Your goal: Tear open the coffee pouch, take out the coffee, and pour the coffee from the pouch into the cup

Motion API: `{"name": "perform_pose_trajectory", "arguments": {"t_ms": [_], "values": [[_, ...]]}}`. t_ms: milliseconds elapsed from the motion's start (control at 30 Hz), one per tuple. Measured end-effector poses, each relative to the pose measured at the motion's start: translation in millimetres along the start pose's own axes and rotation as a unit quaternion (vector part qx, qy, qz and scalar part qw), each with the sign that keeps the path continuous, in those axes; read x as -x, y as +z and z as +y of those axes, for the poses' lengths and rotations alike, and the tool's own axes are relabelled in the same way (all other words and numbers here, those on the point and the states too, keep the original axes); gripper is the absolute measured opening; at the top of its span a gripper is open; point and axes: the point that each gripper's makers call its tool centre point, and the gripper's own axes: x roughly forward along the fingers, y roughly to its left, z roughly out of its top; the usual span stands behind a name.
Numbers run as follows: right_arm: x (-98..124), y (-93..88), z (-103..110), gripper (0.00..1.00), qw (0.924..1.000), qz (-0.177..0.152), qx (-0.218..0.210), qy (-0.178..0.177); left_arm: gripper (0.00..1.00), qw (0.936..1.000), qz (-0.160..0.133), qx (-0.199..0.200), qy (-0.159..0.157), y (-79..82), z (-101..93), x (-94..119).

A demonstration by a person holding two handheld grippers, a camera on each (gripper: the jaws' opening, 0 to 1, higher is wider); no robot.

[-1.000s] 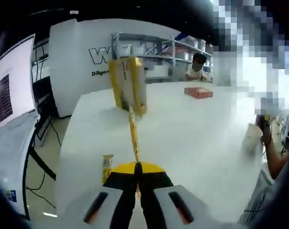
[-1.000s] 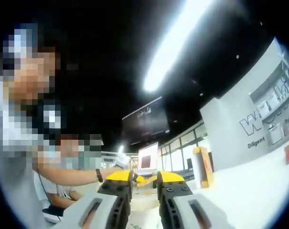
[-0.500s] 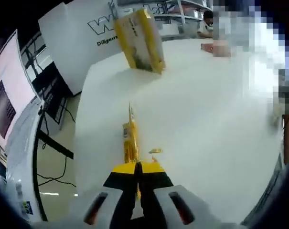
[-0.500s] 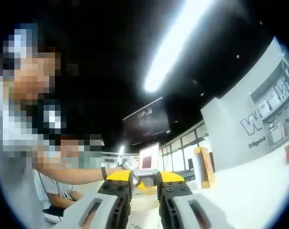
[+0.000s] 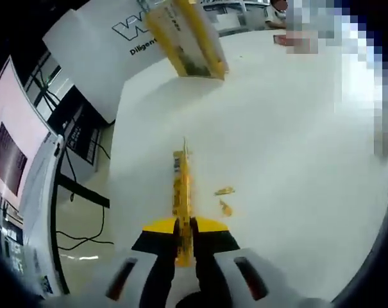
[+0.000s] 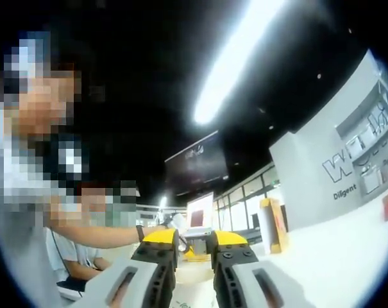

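Two yellow-tipped jaws of the left gripper are pressed together on a slim yellow stick-shaped coffee sachet, pinching its lower end so the rest runs straight ahead over the round white table; gripping it low and edge-on leaves the far tip free, which looks meant for tearing or tipping. Just beside the sachet two small yellow torn scraps lie on the tabletop, so its top seems already ripped off, though the open end itself is too thin to make out. Farther off stands a tall yellow cardboard coffee box, well apart from the work, near the table's far edge. In the right gripper view, the right gripper is tilted up toward the ceiling lights with a gap between its jaws and nothing plainly held; a white shape low between them may be the cup, but I cannot tell.
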Motion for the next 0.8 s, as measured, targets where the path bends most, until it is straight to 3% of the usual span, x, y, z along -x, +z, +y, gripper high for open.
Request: {"name": "perform_pose_trajectory", "arguments": {"t_ms": [267,400,467,567,633,800], "values": [[0.3,0.7,0.1,0.21,1.0,-0.001,0.0,0.001,0.27,0.9996,-0.023,0.005,-0.011,9.8,1.9,5.4],[-0.2,0.4,1.1,0.21,1.0,0.0,0.001,0.001,0.28,0.9986,-0.052,0.007,-0.008,15.9,-4.5,20.5],[-0.1,0.4,1.2,0.21,1.0,0.0,0.002,0.001,0.29,0.9964,-0.083,0.014,-0.011,28.3,-8.2,27.1],[0.2,0.5,0.9,0.21,1.0,0.0,0.002,0.0,0.28,0.989,-0.144,0.031,-0.017,52.0,-8.9,36.7],[0.4,0.6,0.8,0.21,1.0,0.0,0.002,0.0,0.28,0.9844,-0.17,0.041,-0.018,57.8,-16.8,48.6],[0.1,-0.7,0.4,0.22,1.0,0.004,0.002,0.0,0.27,0.966,-0.247,0.066,-0.042,78.2,-38.8,77.4]]}}
